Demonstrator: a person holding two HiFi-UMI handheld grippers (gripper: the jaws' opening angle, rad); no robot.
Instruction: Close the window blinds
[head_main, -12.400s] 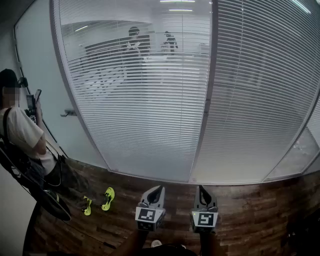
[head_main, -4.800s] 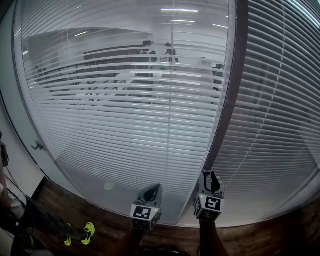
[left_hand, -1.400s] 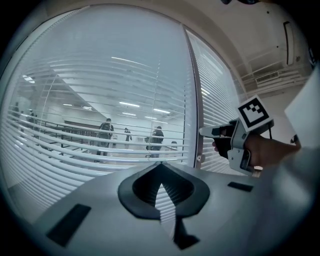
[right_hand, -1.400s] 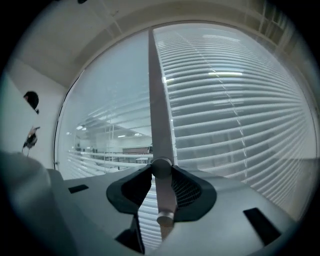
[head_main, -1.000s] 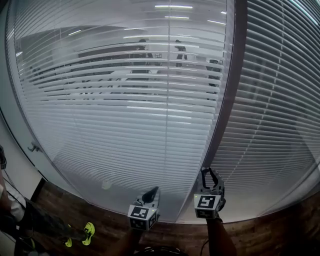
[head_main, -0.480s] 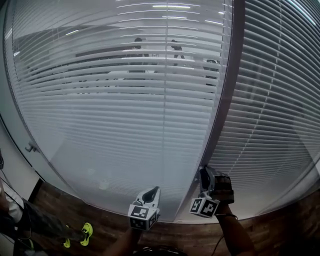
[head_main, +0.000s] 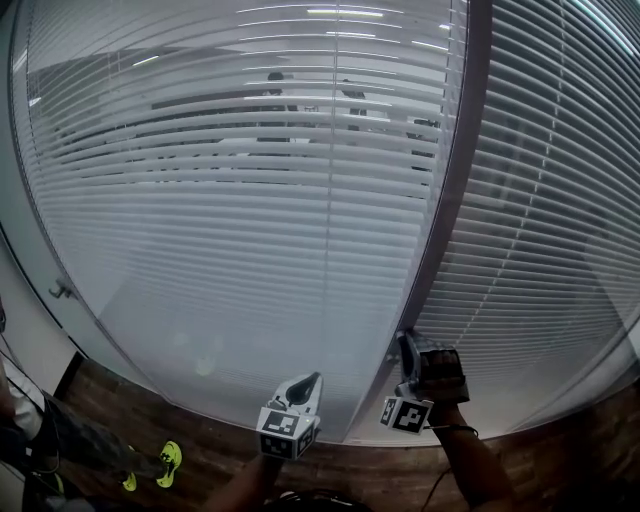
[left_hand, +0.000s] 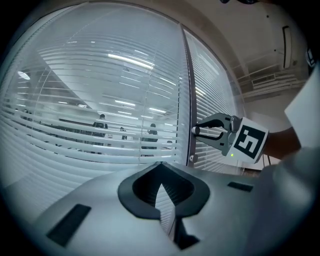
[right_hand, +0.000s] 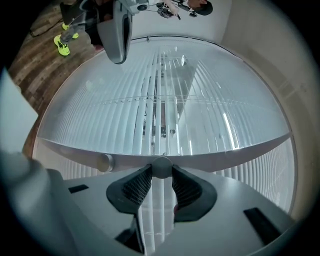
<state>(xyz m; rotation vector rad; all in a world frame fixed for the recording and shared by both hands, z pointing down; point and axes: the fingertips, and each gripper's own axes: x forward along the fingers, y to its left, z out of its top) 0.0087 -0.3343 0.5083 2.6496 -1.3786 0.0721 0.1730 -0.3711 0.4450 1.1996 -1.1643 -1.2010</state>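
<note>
Window blinds (head_main: 250, 200) behind the glass are only part-tilted, and figures beyond still show through. The right gripper (head_main: 406, 348) is clamped on the round tilt knob (right_hand: 161, 166) on the mullion (head_main: 452, 190). Next, I'd judge, more twisting until the slats overlap. The left gripper (head_main: 310, 382) hangs pinched together, empty.

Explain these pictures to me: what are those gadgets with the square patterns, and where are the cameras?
No robot: a person holds a two-jaw gripper in each hand. One picture is from a camera on the person's head; the other two are from cameras riding on each gripper, looking along its jaws. Ahead hang window blinds behind glass, split by a grey frame post. The right gripper clamps a small round knob on that post. The left gripper holds nothing, jaws together.
</note>
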